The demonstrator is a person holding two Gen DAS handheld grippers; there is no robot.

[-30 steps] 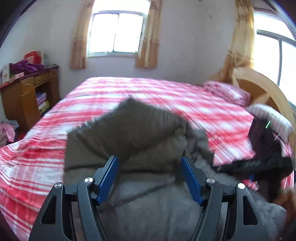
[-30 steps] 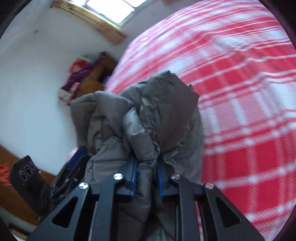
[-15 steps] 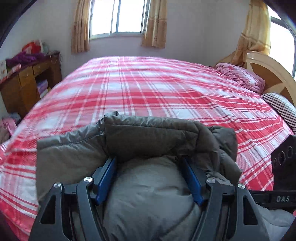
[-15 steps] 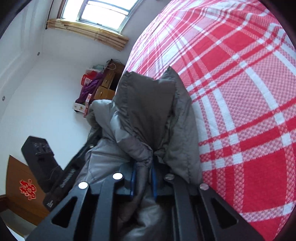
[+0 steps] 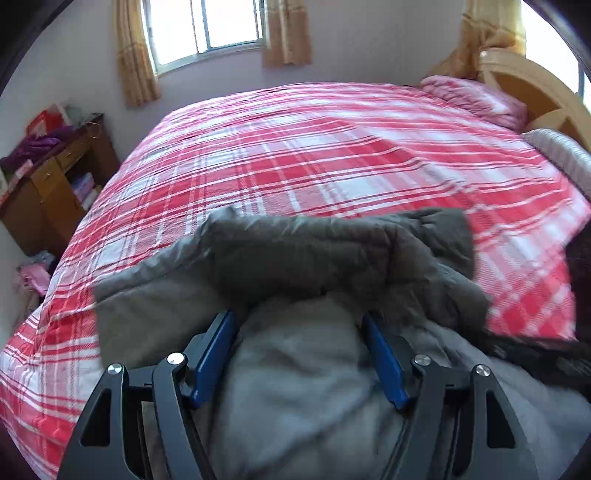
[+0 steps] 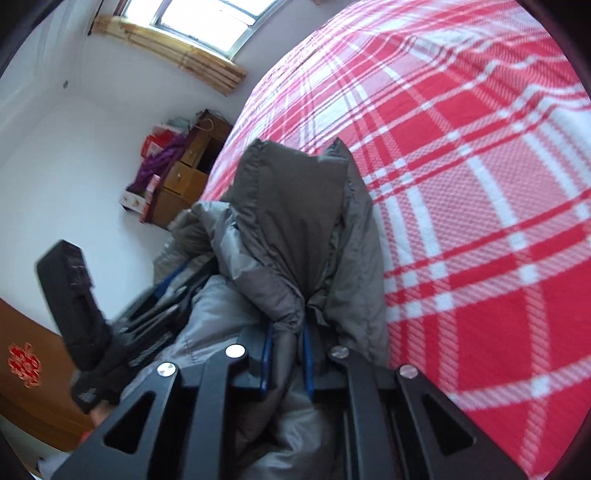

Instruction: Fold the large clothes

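Observation:
A grey padded jacket (image 5: 295, 266) lies bunched at the near edge of the bed with the red and white checked cover (image 5: 332, 155). My left gripper (image 5: 300, 325) has its blue fingers wide apart, with a thick fold of the jacket bulging between them. My right gripper (image 6: 287, 332) is shut on a pinched fold of the same jacket (image 6: 295, 221), whose dark flap stands up above the jaws. In the right wrist view the left gripper (image 6: 162, 295) shows at the left, partly buried in the jacket.
A wooden cabinet (image 5: 48, 188) with clutter on top stands left of the bed. A pink pillow (image 5: 476, 99) and a wooden headboard (image 5: 535, 88) are at the far right. A window (image 5: 207, 29) with curtains is on the far wall.
The jacket has come down from the air onto the bed's near edge and spread wider. Both grippers have dropped with it, and the right one has kept its hold.

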